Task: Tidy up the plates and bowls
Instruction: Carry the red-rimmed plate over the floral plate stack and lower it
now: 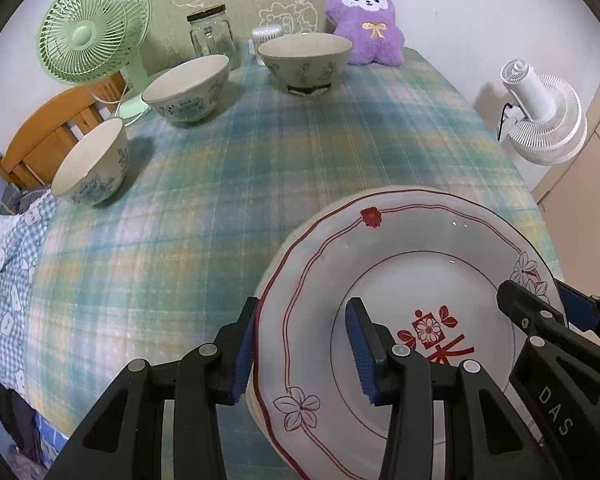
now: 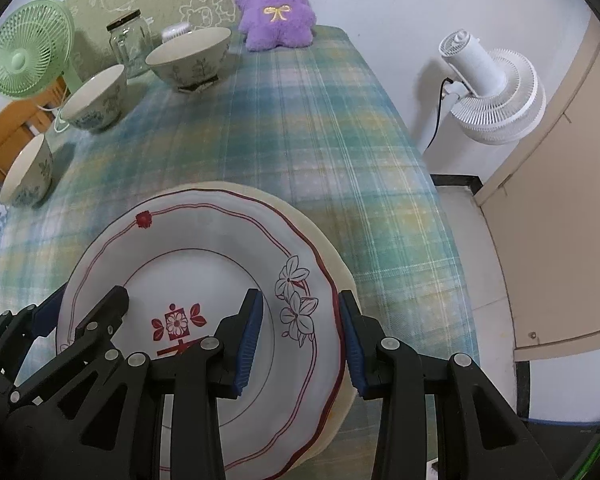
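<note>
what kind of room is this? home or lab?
Most likely a home, perhaps a bedroom or dining corner: a plaid tablecloth on the table, a purple plush toy against the wall, a green desk fan, and what looks like a wooden headboard beside patterned bedding.

Room around a plaid-covered desk point(image 2: 340, 152)

White walls point(image 2: 380, 8) are being seen behind; a white fan point(image 2: 496, 92) is standing right, a green fan point(image 1: 92, 36) and wooden chair point(image 1: 48, 132) left, a beige door point(image 2: 560, 220) over pale floor tiles point(image 2: 480, 260).

plate point(image 1: 400, 264): glossy, likely ceramic | tablecloth point(image 1: 260, 168): matt woven cloth | jar point(image 1: 212, 36): clear glass
</note>
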Available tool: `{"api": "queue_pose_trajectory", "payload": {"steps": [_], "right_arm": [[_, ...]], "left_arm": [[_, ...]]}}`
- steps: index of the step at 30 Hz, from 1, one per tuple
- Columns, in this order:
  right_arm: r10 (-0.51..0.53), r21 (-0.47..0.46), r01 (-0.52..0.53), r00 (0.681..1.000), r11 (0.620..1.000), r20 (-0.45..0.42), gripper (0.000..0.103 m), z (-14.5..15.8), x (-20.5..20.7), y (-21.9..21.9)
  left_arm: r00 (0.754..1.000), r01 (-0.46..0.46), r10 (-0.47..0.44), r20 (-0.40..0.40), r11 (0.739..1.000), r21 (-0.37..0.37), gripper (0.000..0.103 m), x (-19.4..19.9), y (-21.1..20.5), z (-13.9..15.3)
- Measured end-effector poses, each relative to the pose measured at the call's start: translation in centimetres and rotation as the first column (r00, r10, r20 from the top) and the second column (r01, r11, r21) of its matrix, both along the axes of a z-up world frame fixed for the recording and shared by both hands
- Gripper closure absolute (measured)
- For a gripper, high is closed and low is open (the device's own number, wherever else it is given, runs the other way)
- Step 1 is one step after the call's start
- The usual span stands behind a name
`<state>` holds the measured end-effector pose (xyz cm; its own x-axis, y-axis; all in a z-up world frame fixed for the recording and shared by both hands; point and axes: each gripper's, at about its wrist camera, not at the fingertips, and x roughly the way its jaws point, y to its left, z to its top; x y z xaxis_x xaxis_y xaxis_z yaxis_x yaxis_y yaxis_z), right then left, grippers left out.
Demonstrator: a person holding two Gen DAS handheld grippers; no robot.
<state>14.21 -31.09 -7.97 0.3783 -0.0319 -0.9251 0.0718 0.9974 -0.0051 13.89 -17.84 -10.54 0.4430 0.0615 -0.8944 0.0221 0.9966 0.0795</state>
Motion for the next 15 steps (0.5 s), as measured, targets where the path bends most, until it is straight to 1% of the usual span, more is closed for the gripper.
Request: {"api": "queue_pose_trajectory", "payload": {"steps": [6,12,13,14,15], "right_arm": [[0.008,0.002,-0.008,1.000,1.000,0.006,0.061,-0.3,-0.1,-0.6],[0.038,-0.025,-0.037,0.999,0.999,0.014,0.061,-0.5,-0.2,-0.5],[0.043,-0.029,-0.043,0.999,0.999,0.015,0.062,-0.5,-0.1,-0.4],[0.052,-0.033,-0.051,0.999,0.998,0.018,0.065,-0.5,-0.1,-0.4],[0.061,-0.038,-0.060,0.998,0.997,0.019,0.065,-0.5,-0.2,-0.3]], "left_arm": [[1.000,-0.003,0.002,0.024,0.999,0.042,0.059,-0.4,-1.1,-0.2],[0.999,-0.026,0.023,0.042,0.997,0.071,0.059,-0.5,-1.6,-0.4],[0.999,-0.027,0.024,0.043,0.997,0.073,0.059,-0.5,-1.6,-0.5],[0.999,-0.026,0.023,0.044,0.997,0.078,0.061,-0.6,-1.6,-0.5],[0.999,-0.023,0.020,0.046,0.996,0.084,0.062,-0.6,-1.7,-0.5]]}}
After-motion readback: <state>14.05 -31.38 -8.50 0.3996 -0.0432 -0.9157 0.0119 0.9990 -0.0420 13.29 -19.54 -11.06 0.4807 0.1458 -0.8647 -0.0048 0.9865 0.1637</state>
